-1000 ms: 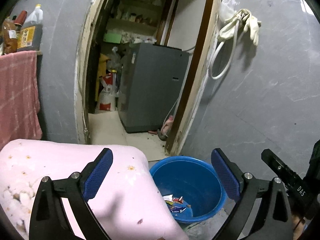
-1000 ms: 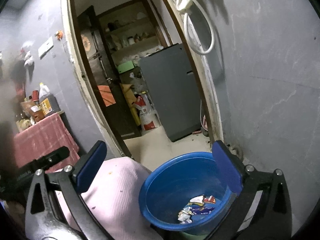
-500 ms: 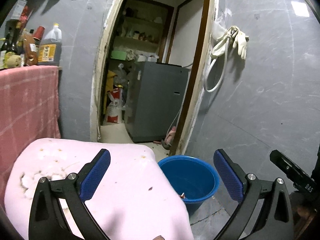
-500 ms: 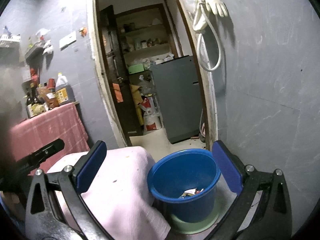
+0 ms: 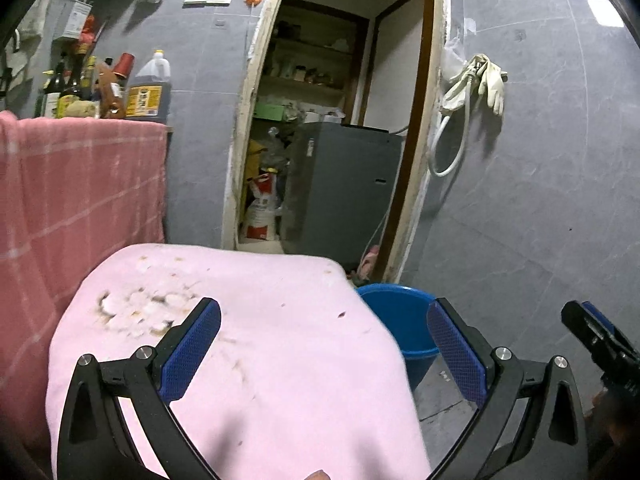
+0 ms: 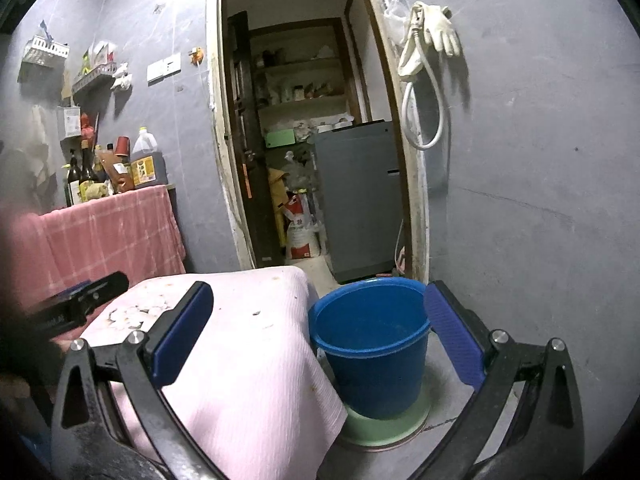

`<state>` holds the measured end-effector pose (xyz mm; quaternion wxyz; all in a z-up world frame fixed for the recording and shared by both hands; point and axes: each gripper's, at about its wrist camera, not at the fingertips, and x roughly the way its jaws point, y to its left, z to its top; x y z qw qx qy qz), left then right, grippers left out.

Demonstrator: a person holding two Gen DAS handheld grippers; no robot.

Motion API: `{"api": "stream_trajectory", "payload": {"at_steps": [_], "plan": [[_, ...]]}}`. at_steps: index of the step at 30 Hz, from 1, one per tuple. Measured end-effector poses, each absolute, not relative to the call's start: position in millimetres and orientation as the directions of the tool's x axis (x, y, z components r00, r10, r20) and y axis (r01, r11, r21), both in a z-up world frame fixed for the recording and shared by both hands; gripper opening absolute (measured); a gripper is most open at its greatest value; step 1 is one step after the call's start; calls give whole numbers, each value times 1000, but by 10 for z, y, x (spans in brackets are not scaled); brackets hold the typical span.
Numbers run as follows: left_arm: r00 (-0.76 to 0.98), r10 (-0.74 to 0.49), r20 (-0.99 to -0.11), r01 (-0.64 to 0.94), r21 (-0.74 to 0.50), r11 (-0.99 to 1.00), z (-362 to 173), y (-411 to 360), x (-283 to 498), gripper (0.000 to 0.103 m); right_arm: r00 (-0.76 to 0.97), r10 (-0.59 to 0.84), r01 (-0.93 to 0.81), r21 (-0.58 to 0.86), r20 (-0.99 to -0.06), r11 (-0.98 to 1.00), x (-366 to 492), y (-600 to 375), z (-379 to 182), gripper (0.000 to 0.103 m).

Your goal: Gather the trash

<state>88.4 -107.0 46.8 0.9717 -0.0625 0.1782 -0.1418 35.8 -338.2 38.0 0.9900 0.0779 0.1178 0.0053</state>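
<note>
Pink cloth (image 6: 248,344) beside blue bucket (image 6: 372,356); left gripper (image 5: 324,344), right gripper (image 6: 316,332) fingers spread wide, empty.

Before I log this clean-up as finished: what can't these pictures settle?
- Blue bucket contents: both views, its wall hides the bottom.
- White scraps on the pink cloth: blurred, unidentifiable.
- Bottle labels: too small.
- Floor by the cloth: hidden.
</note>
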Motion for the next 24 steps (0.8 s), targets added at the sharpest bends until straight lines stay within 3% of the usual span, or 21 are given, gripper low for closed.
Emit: {"api": "stream_trajectory", "payload": {"at_steps": [12,24], "plan": [[934,-227,-277,204,-107,973,196,-1012,551,101,974,-16,48,135,-227,990,166,-3309,143,103],[933,-210,-292,185,-109,977,71,-958,547,101,965,-22,56,126,-263,990,204,-3287,-7,103]]}}
